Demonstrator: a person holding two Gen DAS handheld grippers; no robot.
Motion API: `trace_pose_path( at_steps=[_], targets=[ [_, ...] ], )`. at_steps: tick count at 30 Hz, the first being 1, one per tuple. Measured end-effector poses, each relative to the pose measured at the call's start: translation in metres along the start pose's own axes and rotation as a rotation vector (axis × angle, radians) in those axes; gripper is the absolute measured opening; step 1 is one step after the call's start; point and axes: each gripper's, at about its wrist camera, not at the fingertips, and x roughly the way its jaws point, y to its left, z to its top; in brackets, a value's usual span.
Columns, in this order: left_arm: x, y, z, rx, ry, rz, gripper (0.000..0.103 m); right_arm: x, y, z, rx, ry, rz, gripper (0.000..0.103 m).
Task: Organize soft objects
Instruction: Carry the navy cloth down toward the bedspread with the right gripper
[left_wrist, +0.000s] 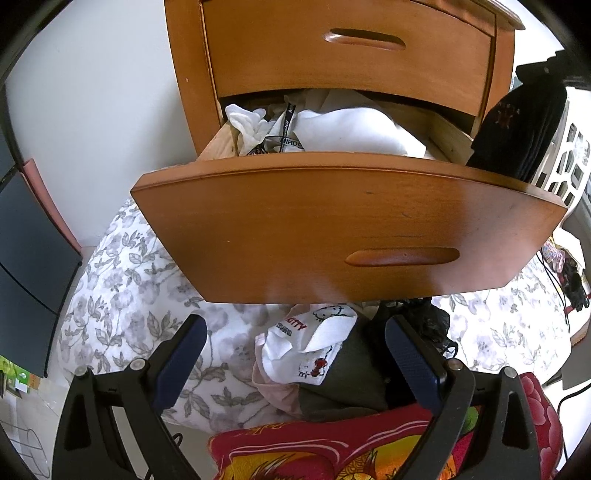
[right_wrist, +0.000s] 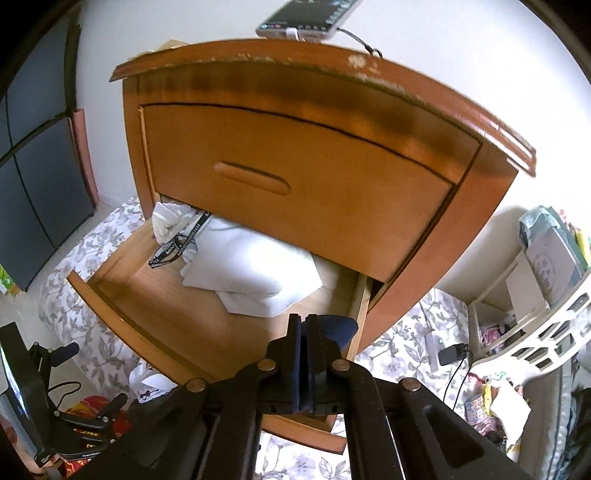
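Note:
The wooden nightstand's lower drawer (left_wrist: 332, 229) is pulled out. Inside it lie folded white clothes (right_wrist: 251, 266) and a black lettered strap (right_wrist: 184, 236). My right gripper (right_wrist: 303, 319) hovers over the drawer's front right corner, jaws shut, with no cloth seen between the pads. My left gripper (left_wrist: 295, 321) is open below the drawer front. It is above a pile made up of a white Hello Kitty garment (left_wrist: 317, 332), a dark green one (left_wrist: 351, 376) and a pink one (left_wrist: 273, 391). A dark garment (left_wrist: 517, 122) with a red emblem hangs by the drawer's right end; what holds it is hidden.
The upper drawer (right_wrist: 295, 184) is closed. A phone (right_wrist: 306, 18) rests on the nightstand top. Floral bedding (left_wrist: 129, 295) covers the floor, with a red patterned cloth (left_wrist: 332, 443) nearest me. A white lattice basket (right_wrist: 535, 343) stands at the right and a dark cabinet (left_wrist: 26, 240) at the left.

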Motion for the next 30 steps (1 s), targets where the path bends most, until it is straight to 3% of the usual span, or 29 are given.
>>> trace_pose_path(
  at_steps=[8, 19, 25, 30],
  targets=[
    [0.001, 0.001, 0.000, -0.003, 0.003, -0.006, 0.097, -0.016, 0.003, 0.013, -0.023, -0.026, -0.015, 0.002],
    [0.001, 0.000, 0.000, -0.005, 0.000, -0.005, 0.097, -0.075, 0.027, 0.036, -0.131, -0.120, -0.028, 0.002],
    [0.001, 0.003, -0.002, -0.021, 0.005, -0.018, 0.097, -0.107, 0.054, 0.023, -0.207, -0.160, -0.001, 0.002],
    [0.000, 0.006, -0.003, -0.038, 0.007, -0.021, 0.097, -0.105, 0.077, -0.002, -0.265, -0.121, 0.041, 0.002]
  ],
)
